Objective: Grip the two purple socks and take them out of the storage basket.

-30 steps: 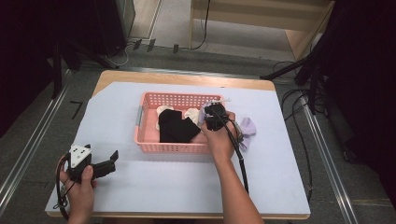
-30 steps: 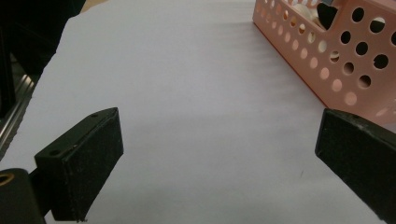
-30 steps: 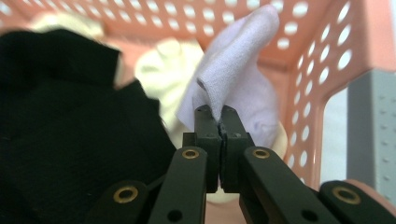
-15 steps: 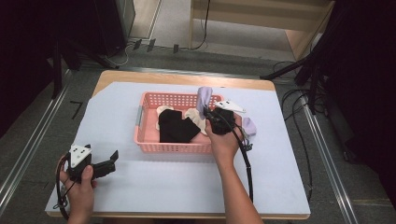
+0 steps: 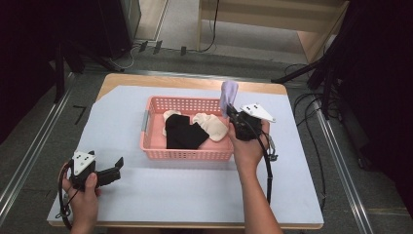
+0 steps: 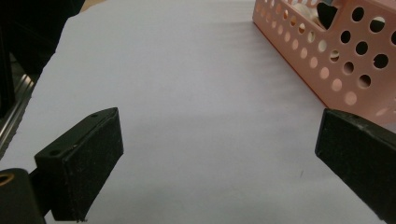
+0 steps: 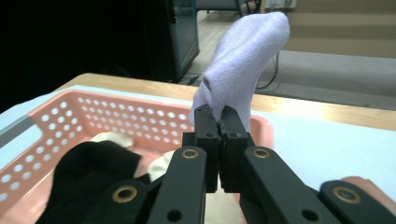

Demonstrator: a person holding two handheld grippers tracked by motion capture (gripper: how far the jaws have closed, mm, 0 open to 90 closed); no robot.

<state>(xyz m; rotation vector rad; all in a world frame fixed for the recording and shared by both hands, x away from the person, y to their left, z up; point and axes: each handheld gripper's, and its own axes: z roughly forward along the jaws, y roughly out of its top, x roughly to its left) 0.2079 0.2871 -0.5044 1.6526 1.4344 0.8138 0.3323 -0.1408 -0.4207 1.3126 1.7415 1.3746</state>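
While the right gripper (image 5: pixel 230 110) had its jaws pressed together on a lilac sock (image 5: pixel 228 93), the sock stood up above the far right corner of the pink basket (image 5: pixel 185 153). Near the table's front left, the left gripper (image 5: pixel 118 165) rested wide open, holding nothing.

1 pink basket (image 5: pixel 185 152). Socks: 1 lavender sock (image 5: pixel 228 93), 1 black sock (image 5: pixel 184 134), 2 cream socks (image 5: pixel 212 125), at the basket's 12–3 o'clock.
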